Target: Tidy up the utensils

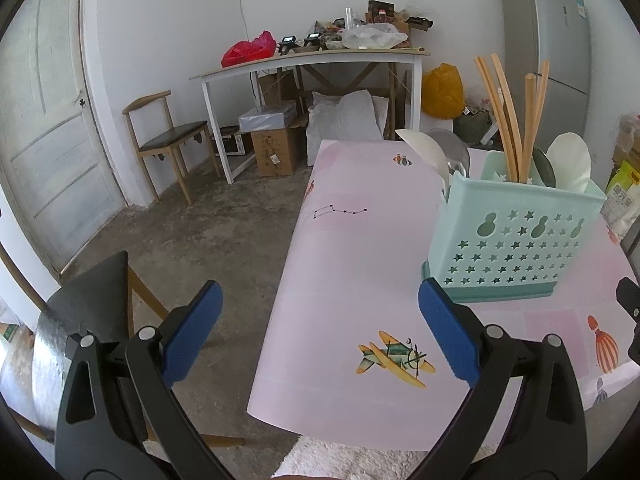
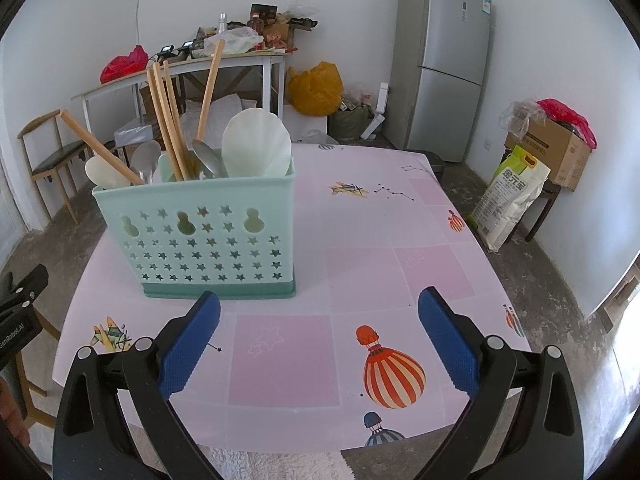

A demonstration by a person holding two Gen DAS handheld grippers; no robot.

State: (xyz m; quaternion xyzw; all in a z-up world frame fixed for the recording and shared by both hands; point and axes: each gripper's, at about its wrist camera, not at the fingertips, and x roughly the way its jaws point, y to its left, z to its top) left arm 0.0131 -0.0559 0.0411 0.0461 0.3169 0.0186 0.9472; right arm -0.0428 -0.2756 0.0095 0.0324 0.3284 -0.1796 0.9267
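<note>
Covering the table (image 2: 360,248) is a pink printed cloth: balloons, small planes, star lines. Floor is bare grey concrete. White walls; a grey fridge (image 2: 444,60) in the far corner, a white side table (image 2: 180,68) piled with clutter and bags along the back wall, a wooden chair (image 1: 164,136) beside it, a white door (image 1: 48,112) at far left in the left wrist view.

Utensil caddy (image 2: 196,232), mint green with star cut-outs, stands upright on the cloth toward the table's left half as the right camera sees it. Chopsticks (image 2: 168,120), pale spoons (image 2: 256,144) and a metal spoon (image 2: 208,158) stick up out of it; one chopstick leans far left.

Left gripper (image 1: 320,332): fingers spread wide, nothing between them, hanging over the table's left edge with floor below its left finger. Caddy sits just beyond its right finger.

Right gripper (image 2: 320,336): fingers spread wide, empty, above the near table edge. Open cloth lies ahead and to the right; caddy near its left finger.
</note>
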